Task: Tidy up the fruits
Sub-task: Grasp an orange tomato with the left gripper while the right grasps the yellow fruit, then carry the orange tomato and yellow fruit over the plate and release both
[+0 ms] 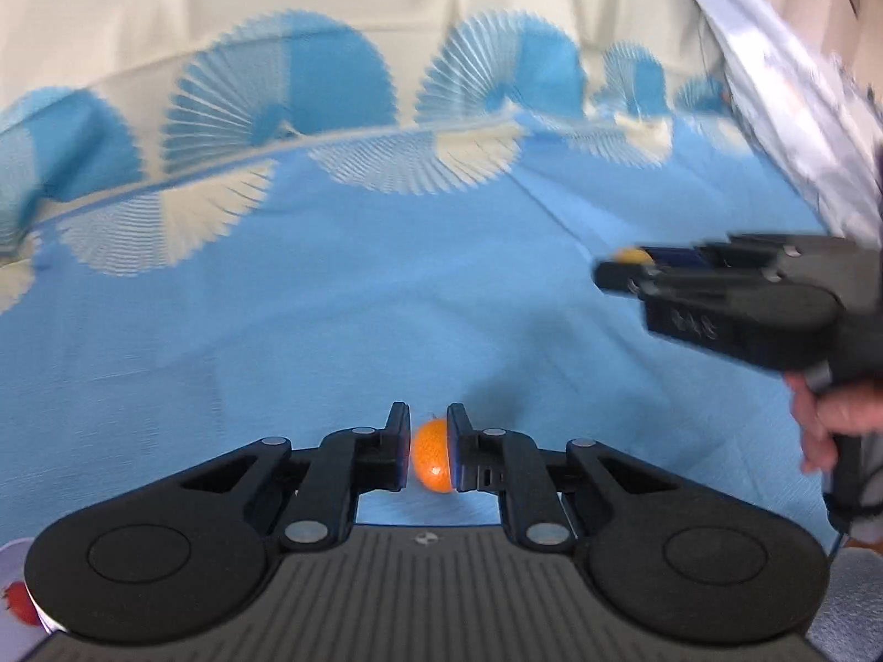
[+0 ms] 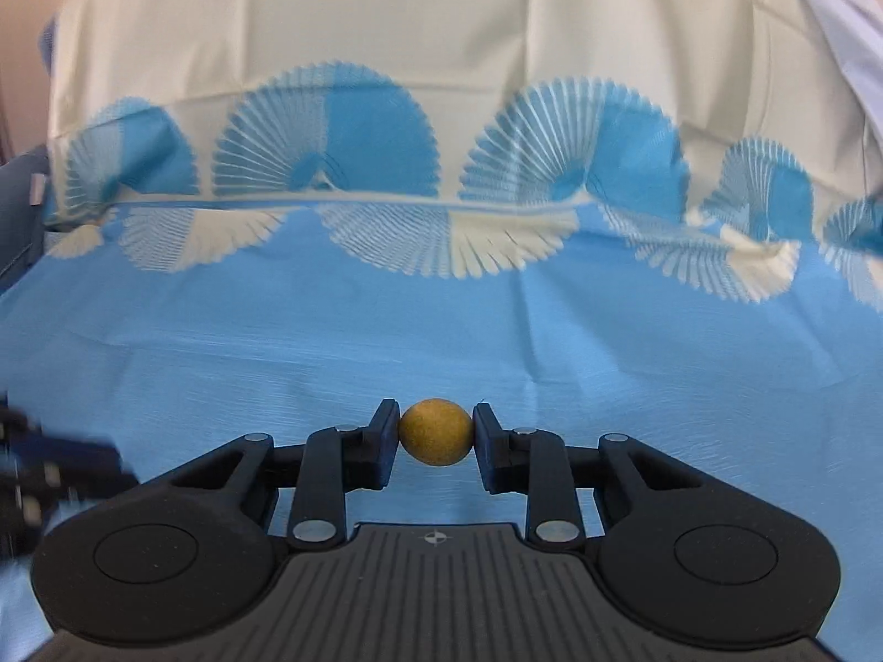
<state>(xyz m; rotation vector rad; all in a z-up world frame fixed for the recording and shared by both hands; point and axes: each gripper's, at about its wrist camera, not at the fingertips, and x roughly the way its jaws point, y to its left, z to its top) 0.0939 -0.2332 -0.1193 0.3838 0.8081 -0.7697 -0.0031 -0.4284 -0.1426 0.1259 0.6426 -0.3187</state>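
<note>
My left gripper [image 1: 429, 455] is shut on a small orange fruit [image 1: 432, 458], with both pads pressing its sides above the blue cloth. My right gripper [image 2: 436, 438] is shut on a round brownish-yellow fruit [image 2: 436, 431], held just above the cloth. In the left wrist view the right gripper [image 1: 623, 270] comes in blurred from the right, and a yellow bit of its fruit [image 1: 634, 255] shows at its tip. A hand [image 1: 828, 430] holds its handle. The left gripper appears as a dark blur [image 2: 49, 474] at the left edge of the right wrist view.
A blue tablecloth [image 2: 276, 353] with cream and blue fan patterns covers the surface; a cream band runs along its far side. A white plate rim with a red fruit picture [image 1: 19, 601] shows at the lower left. A pale sheet [image 1: 772, 83] hangs at the upper right.
</note>
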